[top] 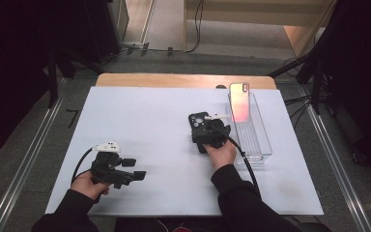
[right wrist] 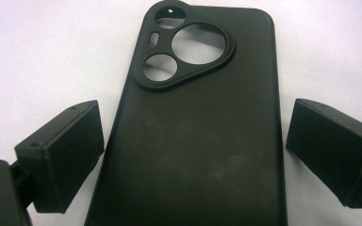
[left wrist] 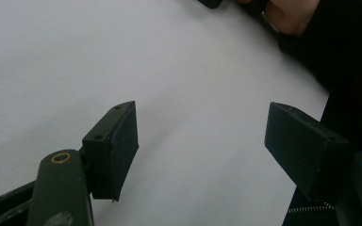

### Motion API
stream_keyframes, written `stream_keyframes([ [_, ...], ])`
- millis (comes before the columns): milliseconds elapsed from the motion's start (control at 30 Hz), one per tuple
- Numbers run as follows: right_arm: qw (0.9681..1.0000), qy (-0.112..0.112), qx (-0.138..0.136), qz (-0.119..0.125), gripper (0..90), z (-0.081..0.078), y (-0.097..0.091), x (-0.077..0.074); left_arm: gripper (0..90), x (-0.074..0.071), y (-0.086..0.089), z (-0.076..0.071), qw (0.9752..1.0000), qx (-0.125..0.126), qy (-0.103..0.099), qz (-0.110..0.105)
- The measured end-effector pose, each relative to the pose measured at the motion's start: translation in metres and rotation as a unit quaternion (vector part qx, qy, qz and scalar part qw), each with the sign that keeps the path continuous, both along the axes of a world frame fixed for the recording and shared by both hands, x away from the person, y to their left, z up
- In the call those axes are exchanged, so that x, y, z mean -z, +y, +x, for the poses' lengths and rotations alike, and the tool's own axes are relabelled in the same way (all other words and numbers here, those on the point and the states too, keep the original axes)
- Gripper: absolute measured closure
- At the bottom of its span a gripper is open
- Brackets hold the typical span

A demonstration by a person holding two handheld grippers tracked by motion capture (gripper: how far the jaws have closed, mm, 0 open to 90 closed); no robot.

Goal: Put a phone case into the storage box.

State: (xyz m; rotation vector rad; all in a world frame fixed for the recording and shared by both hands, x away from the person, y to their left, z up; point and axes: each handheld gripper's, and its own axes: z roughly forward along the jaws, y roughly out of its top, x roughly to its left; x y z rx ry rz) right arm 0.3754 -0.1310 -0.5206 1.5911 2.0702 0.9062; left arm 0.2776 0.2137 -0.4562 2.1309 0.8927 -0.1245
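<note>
The black phone case (right wrist: 193, 136) lies flat on the white table (top: 140, 121) between the right gripper's (right wrist: 193, 155) open fingers (right wrist: 66, 155), apparently untouched. The left gripper's (left wrist: 202, 150) fingers stand wide apart, holding nothing.

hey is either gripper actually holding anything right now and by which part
Nothing is held. The right gripper straddles the black phone case with both pads clear of its long edges; the left gripper stands open over the bare white board.

My right hand-held gripper (right wrist: 193, 155) straddles the phone case (right wrist: 198, 141), which lies flat on the counter (top: 149, 121) between its jaws. Just right of the case sits a tray (top: 258, 145) with a phone (top: 239, 101) leaning in its far end. My left hand-held gripper (top: 134, 169) rests well apart, nearer me.
</note>
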Motion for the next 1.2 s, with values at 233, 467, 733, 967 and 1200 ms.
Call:
stream_keyframes([
  [233,0.9998,-0.001,0.0,-0.021,3.7,-0.0003,0.0039,0.0005,27.0,0.0,-0.0004,-0.0003,1.0,-0.001,0.0,0.0],
  [467,0.9996,-0.002,0.0,-0.029,5.8,-0.0007,0.0055,0.0007,27.0,0.0001,-0.0008,-0.0005,1.0,-0.001,0.0,0.0],
  [733,0.9997,-0.007,0.004,-0.025,10.5,-0.0023,0.0051,0.0003,27.0,-0.0002,-0.0007,-0.0008,1.0,-0.002,0.001,0.002],
  [967,0.9997,-0.008,0.003,-0.025,12.2,-0.0025,0.0044,-0.0001,27.0,0.0,-0.0007,-0.0006,1.0,-0.002,0.001,0.001],
  [1200,0.9996,-0.004,-0.005,-0.026,12.8,-0.0024,0.0026,-0.0017,27.0,0.0002,-0.0003,0.0002,1.0,-0.001,0.002,0.0],
])
